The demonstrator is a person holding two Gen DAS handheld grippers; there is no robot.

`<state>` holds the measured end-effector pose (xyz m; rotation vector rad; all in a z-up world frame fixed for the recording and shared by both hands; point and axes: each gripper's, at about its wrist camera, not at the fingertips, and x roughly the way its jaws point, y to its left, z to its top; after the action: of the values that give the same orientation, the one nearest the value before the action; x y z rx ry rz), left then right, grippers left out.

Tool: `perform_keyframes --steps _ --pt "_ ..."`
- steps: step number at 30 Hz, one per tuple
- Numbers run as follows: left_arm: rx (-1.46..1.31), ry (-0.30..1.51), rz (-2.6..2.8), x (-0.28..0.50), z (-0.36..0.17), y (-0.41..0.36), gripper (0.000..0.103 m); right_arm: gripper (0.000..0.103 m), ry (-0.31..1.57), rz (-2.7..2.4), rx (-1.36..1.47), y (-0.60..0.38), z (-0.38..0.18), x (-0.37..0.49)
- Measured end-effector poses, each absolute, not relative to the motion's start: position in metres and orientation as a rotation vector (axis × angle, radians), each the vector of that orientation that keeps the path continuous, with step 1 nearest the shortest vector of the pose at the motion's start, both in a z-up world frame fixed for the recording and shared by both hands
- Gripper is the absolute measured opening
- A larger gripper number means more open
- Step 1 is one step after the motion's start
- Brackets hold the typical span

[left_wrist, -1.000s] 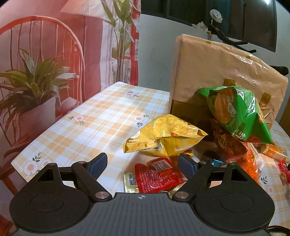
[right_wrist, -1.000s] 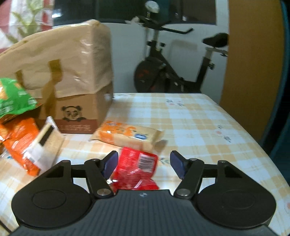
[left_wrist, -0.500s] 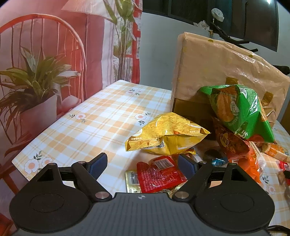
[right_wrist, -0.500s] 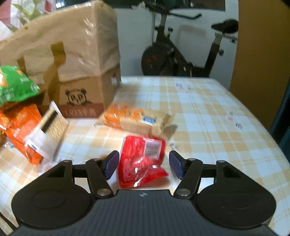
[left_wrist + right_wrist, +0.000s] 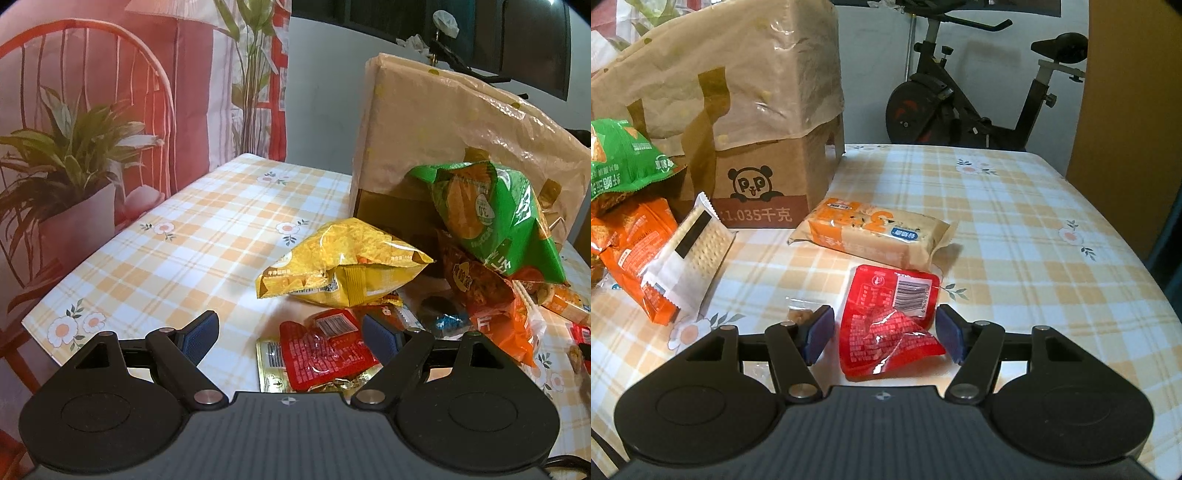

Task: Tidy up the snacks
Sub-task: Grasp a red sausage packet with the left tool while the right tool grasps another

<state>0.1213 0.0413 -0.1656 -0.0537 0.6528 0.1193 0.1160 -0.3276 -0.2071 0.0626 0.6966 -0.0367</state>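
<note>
My right gripper [image 5: 885, 339] is open, its jaws on either side of a red snack packet [image 5: 886, 321] that lies on the checked tablecloth. Beyond it lies an orange-and-beige cracker pack [image 5: 875, 236]. My left gripper [image 5: 290, 334] is open and empty above another red packet [image 5: 325, 349] that rests on a gold packet [image 5: 271, 363]. A yellow chip bag [image 5: 340, 266] lies behind, with a green chip bag [image 5: 491, 218] and orange bags [image 5: 495, 314] piled to the right.
A cardboard box covered by a tan bag [image 5: 443, 147] stands at the back of the table; it also shows in the right wrist view [image 5: 738, 122]. A white cracker sleeve [image 5: 690, 254] leans on orange bags [image 5: 631, 243]. An exercise bike [image 5: 979, 99] stands beyond the table.
My right gripper has moved forward and down, so the red packet now sits between its open jaws. The left gripper has drifted slightly nearer the snack pile.
</note>
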Motion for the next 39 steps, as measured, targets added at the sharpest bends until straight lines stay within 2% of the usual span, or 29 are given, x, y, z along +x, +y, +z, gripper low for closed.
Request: perform_keyframes --steps 2,18,21,25,33,35,37,39 --pt "-0.058 0.663 0.116 0.122 -0.168 0.042 0.087 0.056 0.691 -0.034 0.062 -0.327 -0.207 0.116" --pt "-0.098 0.729 0.11 0.129 -0.18 0.046 0.086 0.054 0.638 0.048 0.035 -0.318 -0.203 0.11" --pt "-0.101 0.734 0.1 0.13 -0.181 0.045 0.077 0.054 0.636 0.053 0.038 -0.319 -0.203 0.11" --pt "-0.1 0.735 0.08 0.13 -0.182 0.043 0.072 0.054 0.632 0.057 0.043 -0.32 -0.203 0.11" --pt "-0.093 0.741 0.055 0.131 -0.185 0.042 0.07 0.054 0.627 0.06 0.057 -0.322 -0.203 0.11" --pt "-0.096 0.742 0.053 0.133 -0.186 0.042 0.066 0.054 0.626 0.06 0.06 -0.322 -0.203 0.11" --pt "-0.099 0.745 0.055 0.136 -0.186 0.044 0.054 0.054 0.625 0.061 0.062 -0.322 -0.203 0.11" --pt "-0.103 0.747 0.066 0.138 -0.187 0.046 0.054 0.054 0.626 0.063 0.064 -0.322 -0.203 0.11"
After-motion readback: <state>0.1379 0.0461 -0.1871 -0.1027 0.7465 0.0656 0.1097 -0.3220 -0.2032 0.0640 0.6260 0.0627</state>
